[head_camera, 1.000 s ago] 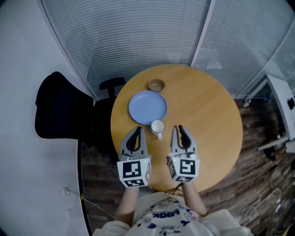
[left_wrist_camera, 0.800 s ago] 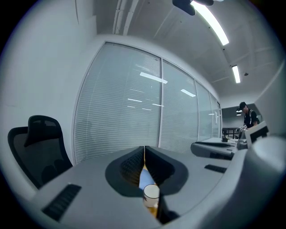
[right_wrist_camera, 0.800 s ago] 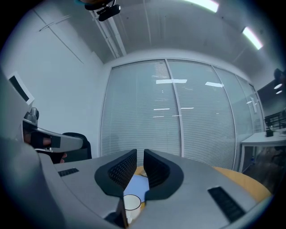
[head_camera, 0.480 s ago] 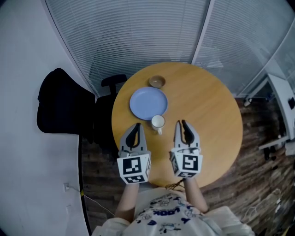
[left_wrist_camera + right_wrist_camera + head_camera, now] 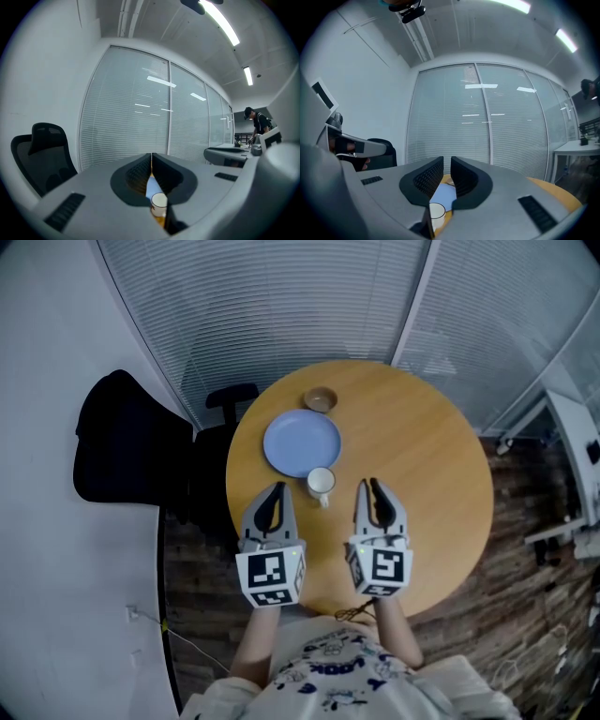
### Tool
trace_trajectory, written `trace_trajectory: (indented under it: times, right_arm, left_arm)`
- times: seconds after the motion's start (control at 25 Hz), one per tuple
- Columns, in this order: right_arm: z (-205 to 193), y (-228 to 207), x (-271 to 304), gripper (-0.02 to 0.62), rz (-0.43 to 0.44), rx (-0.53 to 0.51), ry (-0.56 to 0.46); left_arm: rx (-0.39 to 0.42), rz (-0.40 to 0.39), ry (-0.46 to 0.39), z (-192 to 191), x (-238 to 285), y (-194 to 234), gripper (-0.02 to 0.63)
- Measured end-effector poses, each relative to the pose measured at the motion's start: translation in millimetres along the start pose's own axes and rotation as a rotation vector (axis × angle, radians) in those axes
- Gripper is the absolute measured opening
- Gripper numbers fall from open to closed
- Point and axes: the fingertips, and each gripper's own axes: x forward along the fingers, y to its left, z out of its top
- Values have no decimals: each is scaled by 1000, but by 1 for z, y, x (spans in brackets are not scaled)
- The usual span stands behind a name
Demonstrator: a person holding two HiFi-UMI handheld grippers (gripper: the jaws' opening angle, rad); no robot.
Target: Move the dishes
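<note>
Both tools are poised low at the near edge of the round bench (image 5: 422, 474), with none of the dishes lifted yet. Left tool (image 5: 277, 489): jaws together, empty. Right tool (image 5: 371, 486): jaws slightly apart with nothing between them, probably readied for a grasp. The white mug (image 5: 321, 483) stands between the two tools, just ahead of their tips; the blue plate (image 5: 301, 442) lies beyond it, and the small bowl (image 5: 320, 400) is farthest ahead
</note>
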Motion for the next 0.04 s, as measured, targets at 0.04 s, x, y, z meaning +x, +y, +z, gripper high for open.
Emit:
trace_trajectory:
  times: [0.04]
  right_arm:
    - [0,0,1,49,2,-3,0]
  left_arm:
    - [-1,0,0,0,1,0,9]
